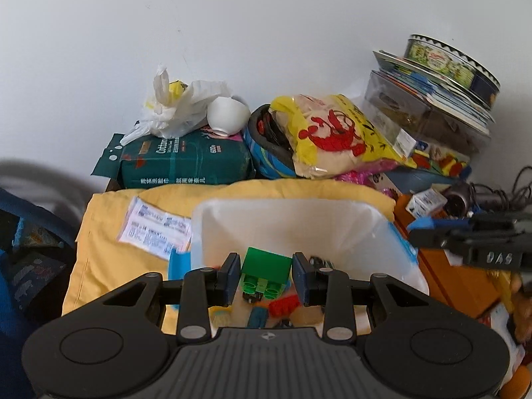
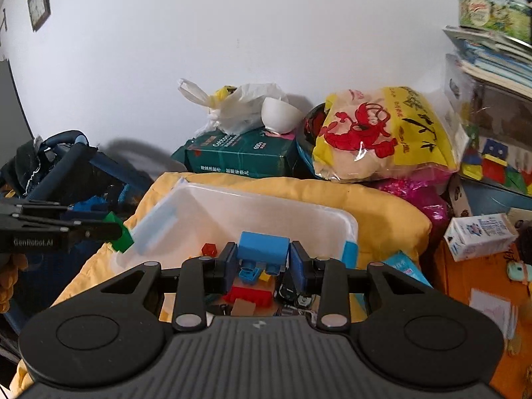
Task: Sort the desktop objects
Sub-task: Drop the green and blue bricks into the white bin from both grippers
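Yellow cushion (image 1: 109, 232) carries a white bin (image 1: 299, 226) below a plain wall. Left gripper (image 1: 266, 277) clamps a green brick (image 1: 266, 266) over the bin; right gripper (image 2: 263, 261) clamps a blue brick (image 2: 264, 246). Only the right view shows a wall frame (image 2: 39, 4).

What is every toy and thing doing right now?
Left gripper: shut on green block.
Right gripper: shut on blue block.
White bin: open, toys lying inside.
Red brick: loose in the bin.
White bowl: tipped on its side.
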Motion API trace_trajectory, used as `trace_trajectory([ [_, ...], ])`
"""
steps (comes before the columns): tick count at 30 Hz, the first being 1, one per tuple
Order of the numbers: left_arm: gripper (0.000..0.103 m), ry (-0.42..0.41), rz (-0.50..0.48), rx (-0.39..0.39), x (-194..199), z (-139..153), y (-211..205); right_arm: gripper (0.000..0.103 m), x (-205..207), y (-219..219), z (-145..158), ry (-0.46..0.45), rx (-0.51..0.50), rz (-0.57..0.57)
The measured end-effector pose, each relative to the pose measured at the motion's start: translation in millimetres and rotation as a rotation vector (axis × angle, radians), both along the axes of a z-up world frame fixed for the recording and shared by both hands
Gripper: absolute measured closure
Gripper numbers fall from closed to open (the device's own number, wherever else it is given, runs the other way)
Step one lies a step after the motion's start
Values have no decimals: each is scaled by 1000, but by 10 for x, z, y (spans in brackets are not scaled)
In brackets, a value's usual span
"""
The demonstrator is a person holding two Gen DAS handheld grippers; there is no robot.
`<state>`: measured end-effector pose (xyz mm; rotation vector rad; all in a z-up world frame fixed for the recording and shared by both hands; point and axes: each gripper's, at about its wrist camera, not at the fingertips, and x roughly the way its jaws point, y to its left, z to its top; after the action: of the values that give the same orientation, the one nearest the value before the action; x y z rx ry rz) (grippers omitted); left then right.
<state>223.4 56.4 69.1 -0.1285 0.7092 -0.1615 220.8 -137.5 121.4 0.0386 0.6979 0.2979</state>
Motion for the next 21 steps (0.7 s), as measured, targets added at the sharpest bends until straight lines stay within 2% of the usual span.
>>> trace_trajectory([
  [2, 65, 10, 12, 12, 115, 36, -39, 66, 116, 40, -22, 31, 9, -3],
  [3, 61, 12, 18, 18, 166, 50, -54, 66, 135, 36, -30, 47, 14, 0],
  [4, 56, 17, 18, 23, 231, 64, -66, 64, 186, 52, -44, 59, 15, 1],
  [5, 43, 26, 25, 31, 289, 74, -63, 64, 255, 81, -60, 68, 4, -5],
  [6, 35, 32, 45, 47, 331, 78, -66, 53, 311, 111, -66, 71, -16, -15],
  [7, 35, 31, 65, 67, 355, 78, -70, 36, 361, 132, -75, 73, -34, -26],
  [8, 35, 28, 75, 82, 357, 73, -73, 33, 390, 145, -81, 67, -49, -37],
  [12, 35, -14, 12, 80, 121, -44, -105, 32, 295, 92, -84, 40, -44, -22],
  [15, 35, -36, -55, 103, -262, -306, -237, 32, 29, -8, -133, 10, -52, -9],
  [17, 35, -19, -90, 105, -497, -525, -352, 32, -221, -118, -192, -13, -34, -9],
  [21, 35, 78, -162, 86, -807, -1054, -708, 32, -721, -341, -439, -3, -2, -49],
])
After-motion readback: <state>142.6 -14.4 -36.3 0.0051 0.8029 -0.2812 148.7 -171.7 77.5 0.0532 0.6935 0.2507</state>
